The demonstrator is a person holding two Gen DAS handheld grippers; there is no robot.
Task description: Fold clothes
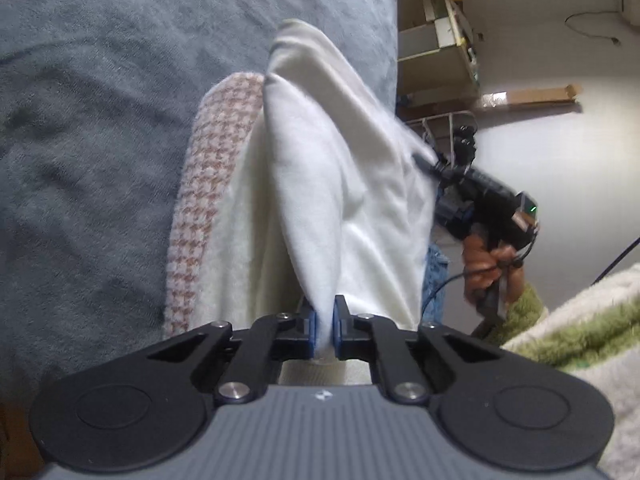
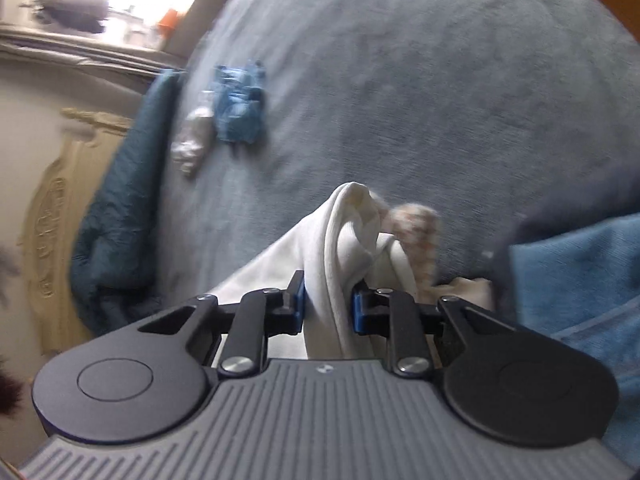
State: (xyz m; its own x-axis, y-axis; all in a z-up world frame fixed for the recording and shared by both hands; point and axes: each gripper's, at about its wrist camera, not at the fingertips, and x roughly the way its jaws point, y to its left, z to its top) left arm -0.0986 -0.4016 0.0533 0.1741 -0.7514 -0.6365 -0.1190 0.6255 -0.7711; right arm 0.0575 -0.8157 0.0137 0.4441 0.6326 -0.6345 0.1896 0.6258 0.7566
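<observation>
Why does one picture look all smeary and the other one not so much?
Right wrist view: motion blur smears the blue clothes and the bright window glares white. Left wrist view: sharper, the white garment is crisp, though the fisheye bends the shelves.

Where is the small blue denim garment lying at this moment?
In the right wrist view the blue denim garment lies upper left on the grey blanket, beside a silvery crumpled item, well beyond the right gripper.

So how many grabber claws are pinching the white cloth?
2. The left gripper pinches a thin fold of the white cloth near its lower edge. The right gripper clamps a thicker bunch at the cloth's far side.
</observation>
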